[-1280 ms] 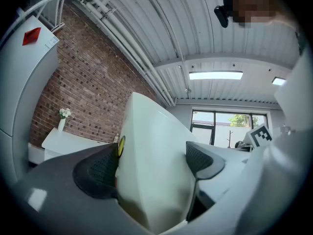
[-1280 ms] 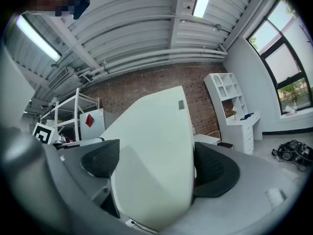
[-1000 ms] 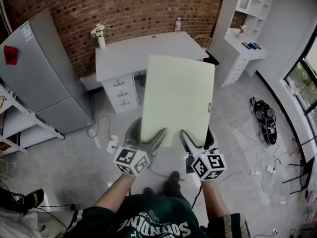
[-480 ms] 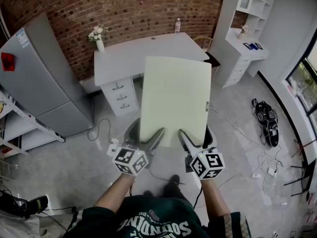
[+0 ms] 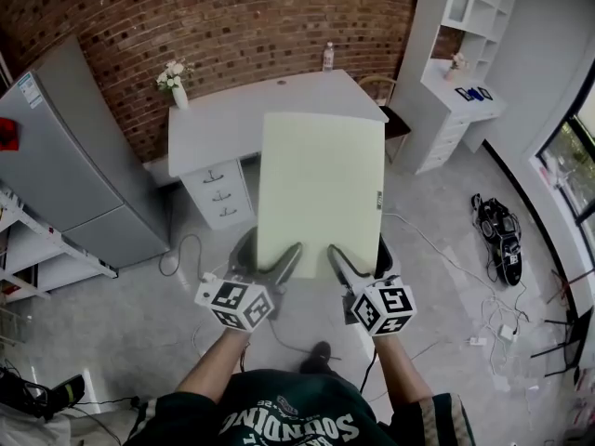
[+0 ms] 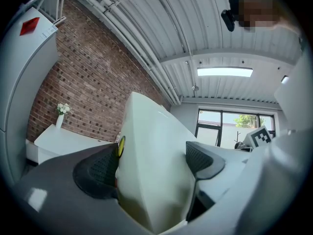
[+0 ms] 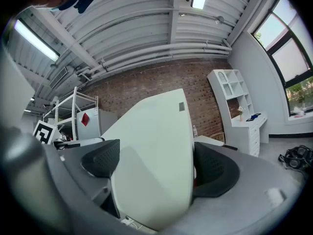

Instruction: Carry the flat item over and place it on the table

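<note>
Obs: flat item [image 5: 321,189] is a pale, thin rectangular panel held out in front of me, off the floor, on the near side of the table [image 5: 232,119]. In the head view its far short edge overlaps the table's front edge, but I judge the panel is not over the top yet; I cannot tell the height gap.

Grip: left gripper [image 5: 270,254] is clamped on the panel's near short edge, left of centre. Its own view shows both black pads [image 6: 98,173] pressed to opposite faces of the sheet. Right gripper [image 5: 359,256] is clamped on the same edge, right of centre, pads [image 7: 102,158] likewise on either face. Neither gripper is empty, and the two sit side by side.

Handling (judgement):
- The panel stays flat along its full length while held only at the edge farthest from the table, so it is stiff, not floppy
- Probably light for its size, since two edge pinches carry it
- Faces look smooth and matte, so it could slide in the pads if tilted steeply
- The long overhang towards the table means any wrist roll swings the far edge widely

Table top: vase of flowers [image 5: 175,80] at its far left corner, bottle [image 5: 327,56] at its far edge. The middle and near part look bare, which is the best landing zone.

Note: small label [image 5: 379,198] on the panel's right edge, print too small to read
</note>
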Demonstrator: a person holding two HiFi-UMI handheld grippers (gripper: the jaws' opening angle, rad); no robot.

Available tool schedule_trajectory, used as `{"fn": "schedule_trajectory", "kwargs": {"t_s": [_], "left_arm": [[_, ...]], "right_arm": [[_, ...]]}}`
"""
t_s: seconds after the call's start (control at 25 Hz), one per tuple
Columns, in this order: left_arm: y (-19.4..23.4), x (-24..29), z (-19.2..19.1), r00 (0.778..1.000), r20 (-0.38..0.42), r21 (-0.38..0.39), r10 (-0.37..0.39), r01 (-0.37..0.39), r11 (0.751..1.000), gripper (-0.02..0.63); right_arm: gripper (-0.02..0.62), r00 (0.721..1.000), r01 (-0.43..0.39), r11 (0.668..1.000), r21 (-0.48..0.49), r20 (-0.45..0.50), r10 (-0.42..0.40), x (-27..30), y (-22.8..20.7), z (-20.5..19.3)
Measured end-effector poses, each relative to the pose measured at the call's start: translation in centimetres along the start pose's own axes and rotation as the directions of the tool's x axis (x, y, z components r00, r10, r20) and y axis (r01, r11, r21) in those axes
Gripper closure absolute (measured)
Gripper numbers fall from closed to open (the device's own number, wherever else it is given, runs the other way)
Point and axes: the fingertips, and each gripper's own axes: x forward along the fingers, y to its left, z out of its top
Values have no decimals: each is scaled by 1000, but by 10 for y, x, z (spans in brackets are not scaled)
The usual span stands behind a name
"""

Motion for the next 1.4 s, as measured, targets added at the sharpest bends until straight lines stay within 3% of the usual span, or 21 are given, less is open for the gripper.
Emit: {"fn": "schedule_trajectory", "kwargs": {"t_s": [0.68,1.4], "left_arm": [[-19,67,-16,998,15,18,69,-69,997,176],[-18,96,-21,993,34,25,109,-110,994,178]], "right_arm": [[127,997,-65,998,18,-38,66,26,-74,11],[136,992,-115,993,13,-44,116,44,-102,14]]}}
